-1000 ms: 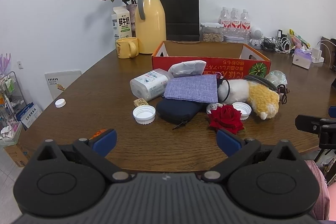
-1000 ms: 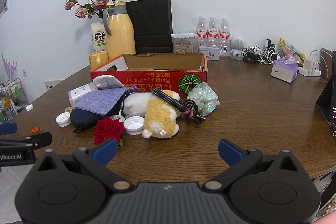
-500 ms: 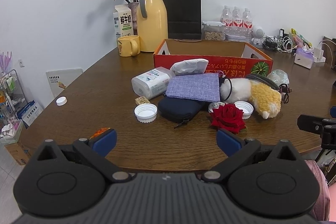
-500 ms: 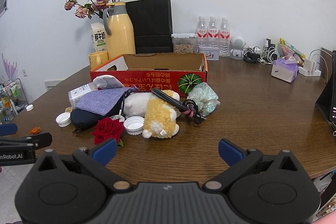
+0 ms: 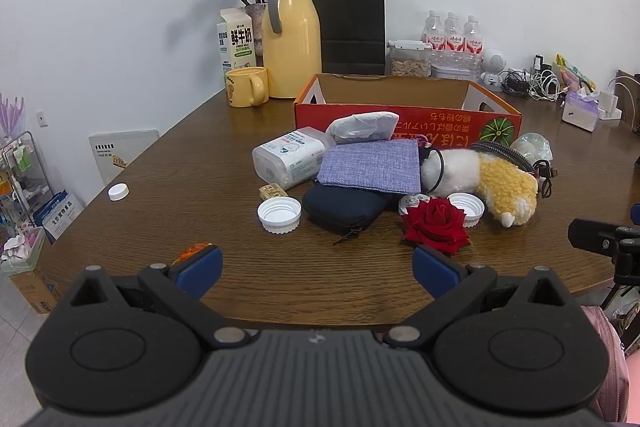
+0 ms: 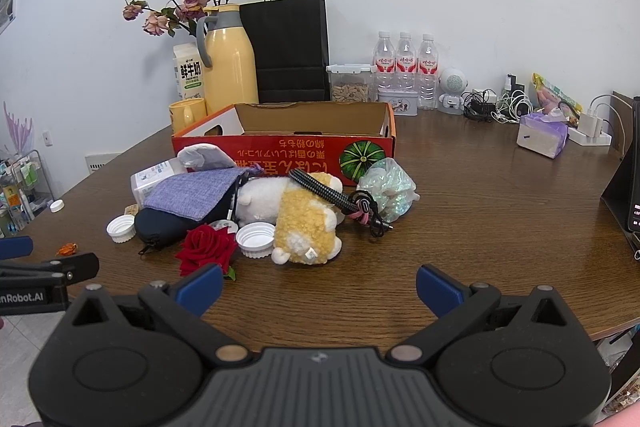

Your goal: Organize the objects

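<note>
Both grippers, left gripper [image 5: 316, 265] and right gripper [image 6: 319, 285], hung wide and empty; I'd boxed nothing, the pumpkin box [image 6: 288, 151] bare, clutter waiting.

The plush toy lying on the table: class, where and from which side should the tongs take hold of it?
Grip the plush toy across its yellow body, coming from above on the near side. It lies flat, its soft middle is exposed, while the braided cable drapes over its far end.

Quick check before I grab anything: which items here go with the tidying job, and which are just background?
Job: rose, plush, blue pouch, dark pouch, caps, cable, wipes, box.

Background: flask, mug, milk carton, black bag, bottles.
</note>
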`<action>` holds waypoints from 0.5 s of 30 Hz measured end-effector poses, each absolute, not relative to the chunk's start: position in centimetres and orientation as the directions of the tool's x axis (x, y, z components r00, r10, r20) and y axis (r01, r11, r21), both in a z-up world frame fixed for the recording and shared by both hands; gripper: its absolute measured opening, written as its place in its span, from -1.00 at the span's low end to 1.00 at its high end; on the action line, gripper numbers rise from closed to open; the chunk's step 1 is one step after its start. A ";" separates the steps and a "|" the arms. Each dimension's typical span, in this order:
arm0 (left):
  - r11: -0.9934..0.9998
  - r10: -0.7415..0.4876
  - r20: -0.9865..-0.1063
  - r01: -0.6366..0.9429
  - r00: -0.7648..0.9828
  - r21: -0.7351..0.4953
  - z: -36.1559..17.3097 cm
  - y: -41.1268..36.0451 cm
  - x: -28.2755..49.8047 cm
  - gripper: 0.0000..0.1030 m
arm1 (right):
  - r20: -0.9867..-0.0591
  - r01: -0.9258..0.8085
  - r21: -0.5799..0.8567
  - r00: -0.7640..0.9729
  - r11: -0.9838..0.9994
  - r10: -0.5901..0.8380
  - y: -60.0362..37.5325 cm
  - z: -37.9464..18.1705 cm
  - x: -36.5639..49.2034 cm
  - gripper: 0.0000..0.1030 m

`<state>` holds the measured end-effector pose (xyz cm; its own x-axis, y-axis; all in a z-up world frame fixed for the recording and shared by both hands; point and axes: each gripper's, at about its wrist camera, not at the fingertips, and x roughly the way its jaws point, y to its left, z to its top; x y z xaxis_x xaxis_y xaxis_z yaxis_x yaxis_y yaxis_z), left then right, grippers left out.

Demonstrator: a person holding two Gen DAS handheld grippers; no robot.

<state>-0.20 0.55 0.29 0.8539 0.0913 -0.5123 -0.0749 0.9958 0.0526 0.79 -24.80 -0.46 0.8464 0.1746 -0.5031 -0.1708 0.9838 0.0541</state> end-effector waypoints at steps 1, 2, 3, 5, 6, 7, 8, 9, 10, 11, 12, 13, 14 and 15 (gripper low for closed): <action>0.996 0.091 -0.512 -0.075 0.854 0.052 0.3 0.6 -0.2 1.00 | -0.503 -0.171 0.054 0.847 0.984 0.174 -24.8 -0.5 0.8 1.00; 0.996 0.091 -0.512 -0.075 0.854 0.052 0.3 0.6 -0.2 1.00 | -0.503 -0.171 0.054 0.847 0.984 0.175 -24.8 -0.5 0.8 1.00; 0.996 0.091 -0.512 -0.075 0.854 0.052 0.3 0.6 -0.2 1.00 | -0.503 -0.171 0.054 0.846 0.984 0.175 -24.8 -0.5 0.8 1.00; 0.996 0.091 -0.513 -0.075 0.854 0.052 0.3 0.6 -0.2 1.00 | -0.503 -0.171 0.054 0.846 0.984 0.175 -24.8 -0.5 0.8 1.00; 0.996 0.092 -0.513 -0.076 0.854 0.052 0.3 0.6 -0.3 1.00 | -0.503 -0.171 0.054 0.846 0.984 0.175 -24.8 -0.5 0.8 1.00; 0.996 0.092 -0.513 -0.076 0.853 0.052 0.3 0.7 -0.3 1.00 | -0.503 -0.171 0.054 0.846 0.984 0.175 -24.8 -0.5 0.8 1.00; 0.996 0.092 -0.514 -0.077 0.853 0.052 0.3 0.7 -0.3 1.00 | -0.503 -0.171 0.055 0.846 0.984 0.175 -24.8 -0.5 0.8 1.00; 0.996 0.093 -0.514 -0.077 0.853 0.051 0.2 0.8 -0.3 1.00 | -0.503 -0.171 0.054 0.847 0.984 0.175 -24.8 -0.5 0.8 1.00; 0.996 0.093 -0.514 -0.078 0.853 0.050 0.2 0.9 -0.3 1.00 | -0.503 -0.171 0.054 0.847 0.984 0.175 -24.8 -0.5 0.8 1.00; 0.996 0.093 -0.514 -0.078 0.853 0.050 0.2 0.9 -0.3 1.00 | -0.503 -0.171 0.055 0.846 0.984 0.175 -24.8 -0.5 0.8 1.00; 0.996 0.093 -0.514 -0.078 0.853 0.050 0.2 0.9 -0.3 1.00 | -0.503 -0.171 0.055 0.846 0.984 0.175 -24.8 -0.5 0.8 1.00; 0.996 0.093 -0.514 -0.078 0.853 0.050 0.1 0.9 -0.3 1.00 | -0.503 -0.171 0.054 0.846 0.984 0.175 -24.8 -0.5 0.8 1.00; 0.996 0.093 -0.515 -0.078 0.852 0.050 0.2 0.9 -0.2 1.00 | -0.503 -0.171 0.054 0.846 0.984 0.175 -24.8 -0.5 0.8 1.00; 0.996 0.093 -0.515 -0.078 0.852 0.050 0.2 0.9 -0.2 1.00 | -0.503 -0.171 0.054 0.846 0.984 0.175 -24.8 -0.5 0.8 1.00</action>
<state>-0.25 0.93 0.16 0.8522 0.0930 -0.5148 -0.0785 0.9957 0.0500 0.80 -24.82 -0.50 0.8463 0.1751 -0.5032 -0.1711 0.9837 0.0545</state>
